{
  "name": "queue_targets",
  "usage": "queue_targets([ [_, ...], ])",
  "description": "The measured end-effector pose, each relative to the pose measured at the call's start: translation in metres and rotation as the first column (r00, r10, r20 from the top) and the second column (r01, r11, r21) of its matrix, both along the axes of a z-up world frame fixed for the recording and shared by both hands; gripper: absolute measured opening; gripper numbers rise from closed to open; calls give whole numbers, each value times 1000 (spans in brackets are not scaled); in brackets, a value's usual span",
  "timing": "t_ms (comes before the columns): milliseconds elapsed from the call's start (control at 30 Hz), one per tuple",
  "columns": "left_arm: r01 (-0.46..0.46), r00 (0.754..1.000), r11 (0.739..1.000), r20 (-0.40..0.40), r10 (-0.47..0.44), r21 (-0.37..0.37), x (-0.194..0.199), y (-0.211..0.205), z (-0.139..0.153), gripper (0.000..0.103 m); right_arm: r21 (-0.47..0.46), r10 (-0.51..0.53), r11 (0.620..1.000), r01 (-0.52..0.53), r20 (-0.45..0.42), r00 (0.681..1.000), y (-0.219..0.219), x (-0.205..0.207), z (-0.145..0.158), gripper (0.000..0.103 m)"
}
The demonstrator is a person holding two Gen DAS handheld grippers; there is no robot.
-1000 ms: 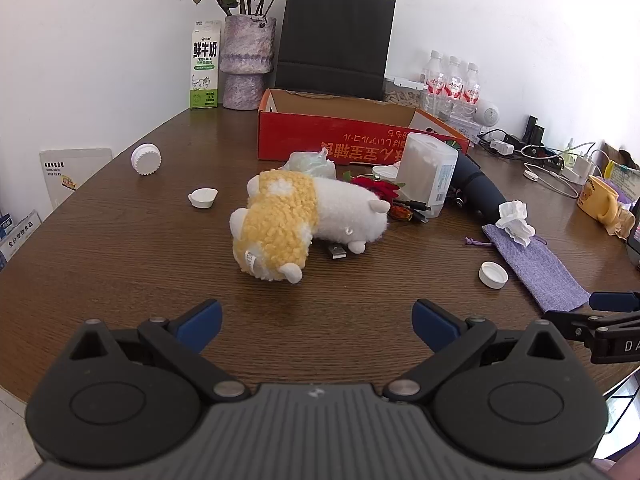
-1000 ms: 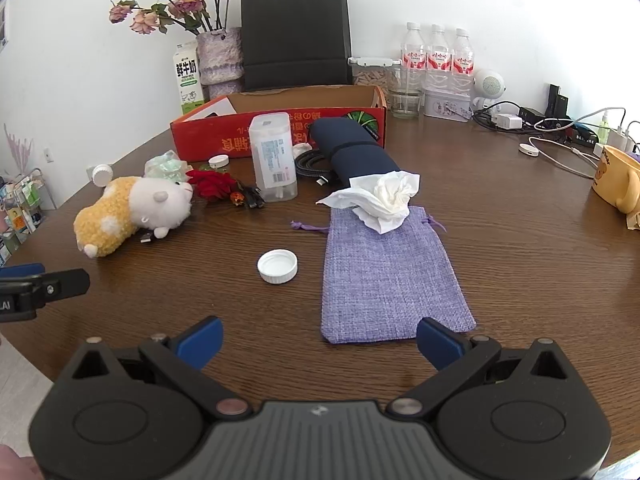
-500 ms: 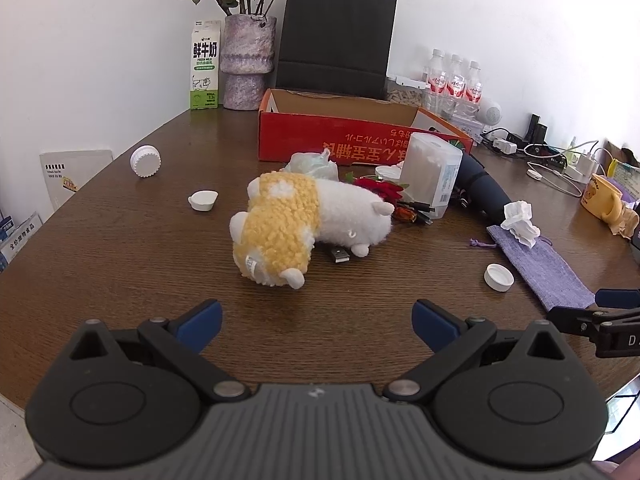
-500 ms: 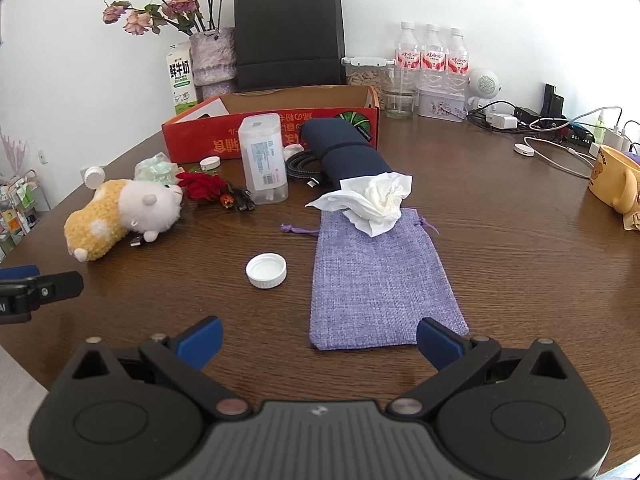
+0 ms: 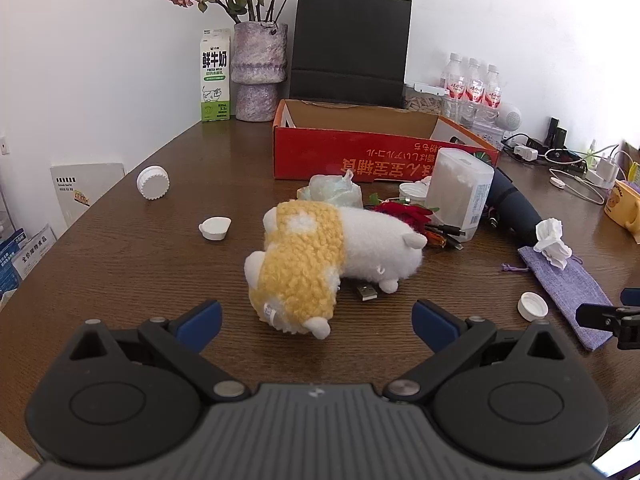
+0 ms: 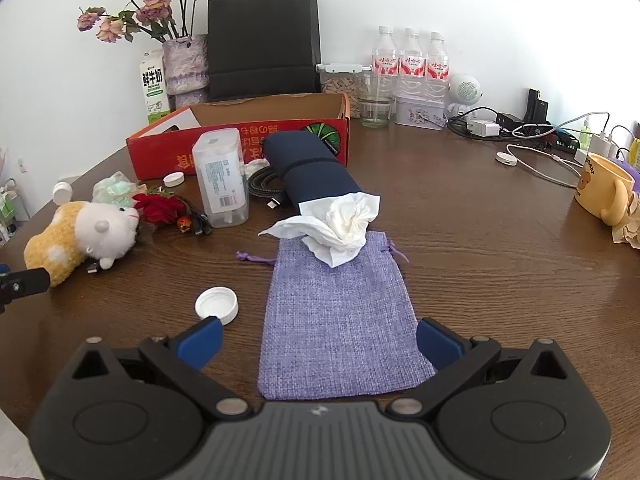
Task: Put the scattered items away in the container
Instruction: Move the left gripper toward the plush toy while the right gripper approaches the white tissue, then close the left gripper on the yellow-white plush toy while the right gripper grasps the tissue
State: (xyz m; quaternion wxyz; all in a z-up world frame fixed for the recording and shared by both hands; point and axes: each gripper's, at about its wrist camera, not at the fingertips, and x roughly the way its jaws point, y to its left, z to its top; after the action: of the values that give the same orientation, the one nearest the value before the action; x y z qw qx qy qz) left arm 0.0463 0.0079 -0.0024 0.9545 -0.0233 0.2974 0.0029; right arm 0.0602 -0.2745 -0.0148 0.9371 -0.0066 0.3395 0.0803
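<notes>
A yellow and white plush toy [image 5: 320, 256] lies on the wooden table just ahead of my open, empty left gripper [image 5: 316, 320]; it also shows in the right wrist view [image 6: 80, 236]. My right gripper [image 6: 320, 342] is open and empty, its jaws straddling the near end of a purple cloth pouch [image 6: 340, 312] with a crumpled tissue [image 6: 340, 224] on its far end. An open red cardboard box [image 5: 360, 148] stands behind the clutter. A white cap [image 6: 216, 305] lies left of the pouch. A clear plastic box [image 6: 222, 176], red flower [image 6: 160, 208], cables and a navy roll [image 6: 316, 176] lie before the red box.
A milk carton [image 5: 215, 76], flower vase [image 5: 258, 68] and black paper bag [image 5: 348, 46] stand at the back. Water bottles [image 6: 408, 64], chargers and cables [image 6: 532, 136] and a yellow mug [image 6: 604, 188] are at the right. Two white lids [image 5: 153, 182] lie left.
Both grippers have moved forward: the plush toy sits closer to the left gripper, and the pouch's near end now lies between the right gripper's jaws.
</notes>
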Motion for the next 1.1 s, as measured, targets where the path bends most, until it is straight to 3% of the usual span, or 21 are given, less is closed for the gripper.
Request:
queue_targets([
  [533,-34,998,999,-46,34,3,45,6,-11,103,-2,-5,1000,5,-18,1000,1,51,-10,103],
  [600,-34,998,999,-48,34,0,48,8,-12,98,-11,-2,1000,2,-10,1000,2,58,-11,102],
  [633,-35,998,999,-51,34,-4,50,9,-12,95,-15,-1,1000,1,-5,1000,3,62,-11,99],
  [700,-29,998,1000,-58,28,-12,54,10,-12,77,-22,-2,1000,2,1,1000,4,69,-10,94],
  [767,-23,997,1000,-68,21,-21,57,11,-14,71,-30,1,1000,-1,7,1000,5,77,-10,90],
  [967,-24,996,999,-83,21,-29,61,13,-17,70,-32,4,999,-4,20,1000,8,87,-10,70],
  [1033,-19,996,999,-85,16,-35,62,14,-18,64,-32,5,999,-4,28,1000,9,86,-9,52],
  [1100,-15,997,999,-81,12,-34,61,15,-18,55,-26,12,1000,-11,29,1000,9,84,-8,43],
])
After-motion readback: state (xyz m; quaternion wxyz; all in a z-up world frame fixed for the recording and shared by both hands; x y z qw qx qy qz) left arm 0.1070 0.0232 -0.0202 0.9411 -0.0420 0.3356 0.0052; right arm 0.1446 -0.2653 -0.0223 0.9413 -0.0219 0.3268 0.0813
